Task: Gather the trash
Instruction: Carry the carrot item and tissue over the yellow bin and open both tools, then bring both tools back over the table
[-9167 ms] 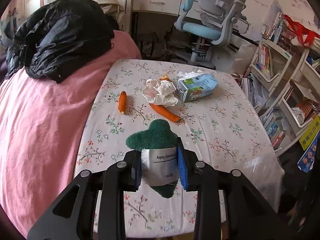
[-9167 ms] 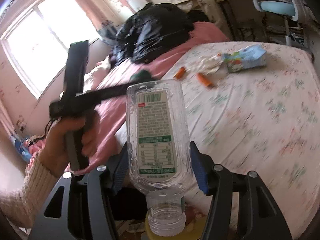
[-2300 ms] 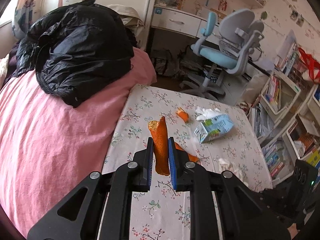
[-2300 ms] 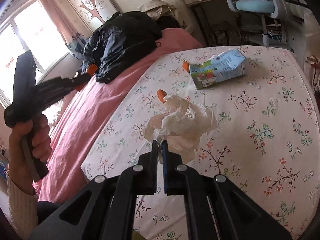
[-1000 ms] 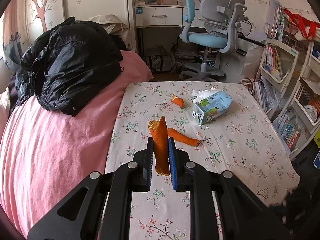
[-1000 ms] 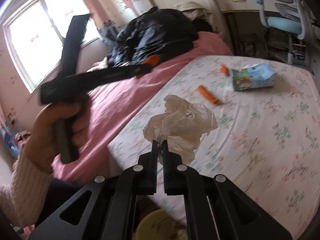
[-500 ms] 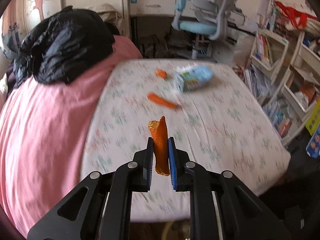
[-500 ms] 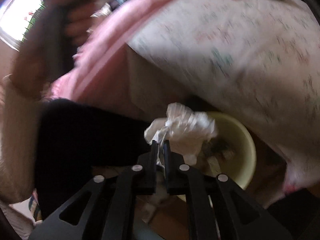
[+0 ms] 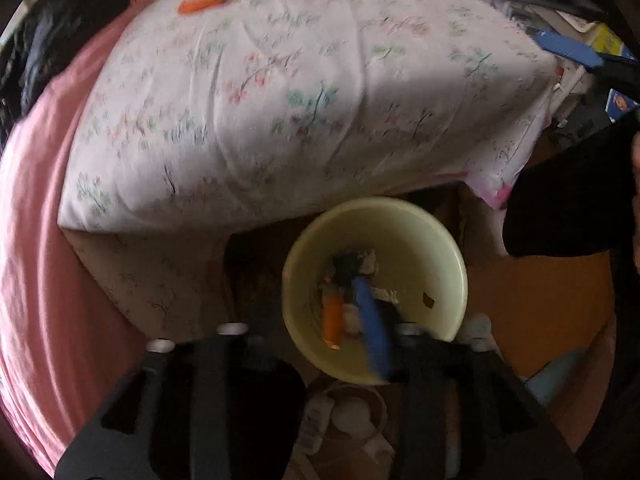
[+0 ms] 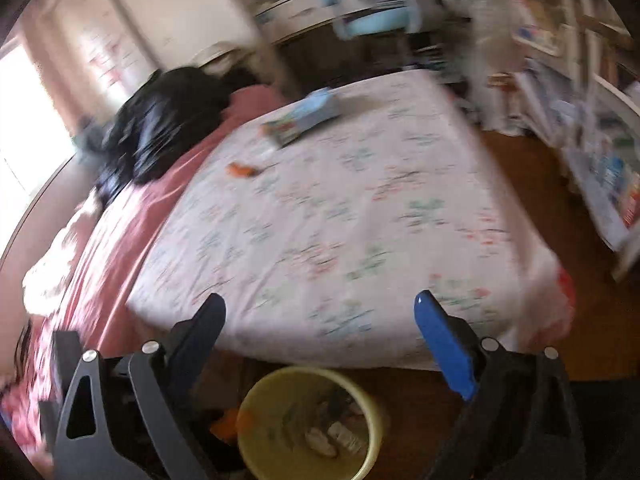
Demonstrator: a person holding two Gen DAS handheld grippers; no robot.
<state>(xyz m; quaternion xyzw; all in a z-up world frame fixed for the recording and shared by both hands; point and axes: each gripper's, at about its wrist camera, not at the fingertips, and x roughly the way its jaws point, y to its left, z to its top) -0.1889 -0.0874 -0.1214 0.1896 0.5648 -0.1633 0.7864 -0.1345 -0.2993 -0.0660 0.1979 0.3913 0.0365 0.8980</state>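
Note:
In the left wrist view I look down into a pale yellow bin (image 9: 436,240) on the floor at the foot of the bed. My left gripper (image 9: 316,332) hangs over it with its jaws opening. An orange scrap (image 9: 332,318) is loose between them, clear of the blue pad (image 9: 374,336). White crumpled trash (image 9: 368,262) lies in the bin. My right gripper (image 10: 320,328) is opening wide with nothing between its fingers, above the bin (image 10: 256,400) and facing the bed. On the floral sheet (image 10: 360,200) lie a blue-green carton (image 10: 304,116) and an orange scrap (image 10: 240,170).
A pink blanket (image 9: 36,220) and a black jacket (image 10: 160,128) cover the bed's left side. Wooden floor (image 10: 532,184) runs along its right, with bookshelves (image 10: 600,140) beyond and a blue desk chair (image 10: 372,16) at the back. Small white items (image 9: 352,416) lie beside the bin.
The left gripper swung down from over the bed to above the bin and its jaws parted from the orange scrap. The right gripper let go of the tissue wad, opened wide and turned up toward the bed.

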